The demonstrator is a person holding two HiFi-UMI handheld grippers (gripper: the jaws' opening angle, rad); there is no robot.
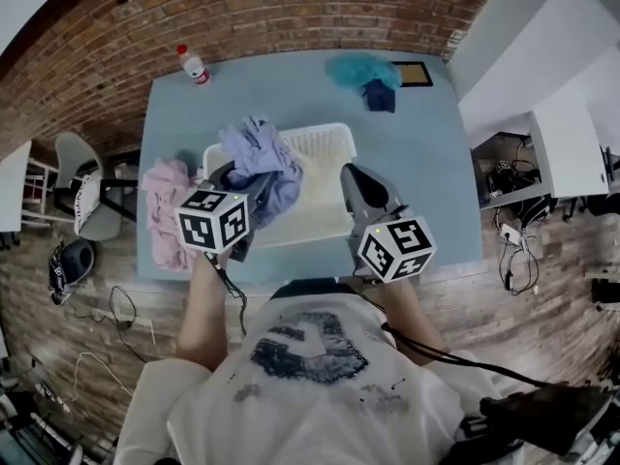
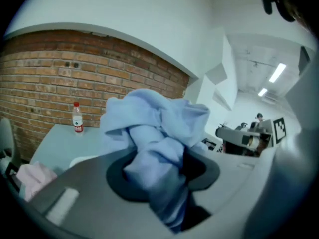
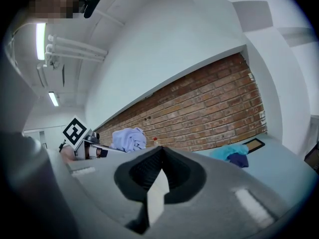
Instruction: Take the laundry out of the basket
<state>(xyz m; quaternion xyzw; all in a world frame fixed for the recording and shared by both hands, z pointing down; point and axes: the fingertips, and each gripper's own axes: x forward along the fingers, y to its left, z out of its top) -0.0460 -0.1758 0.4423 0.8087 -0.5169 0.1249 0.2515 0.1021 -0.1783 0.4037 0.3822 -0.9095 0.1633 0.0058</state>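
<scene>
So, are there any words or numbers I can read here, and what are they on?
No text is readable.
Clear plastic bottle with red cap: label too small to read.
Person's white T-shirt: dark print, too blurred.
Black-and-white marker cubes: square patterns only, no letters.

Lab: brick wall point(image 1: 291, 8), floor cables point(image 1: 121, 310)

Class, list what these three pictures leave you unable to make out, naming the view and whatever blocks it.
- Head view: the left half of the basket, covered by the blue garment and left tongs; laundry beneath cannot be told.
- Left gripper view: the left tongs' pads, buried in that garment.
- Head view: the label of the bottle and the picture in the frame, too small.
- Both views: the garment's type, too bunched.
</scene>
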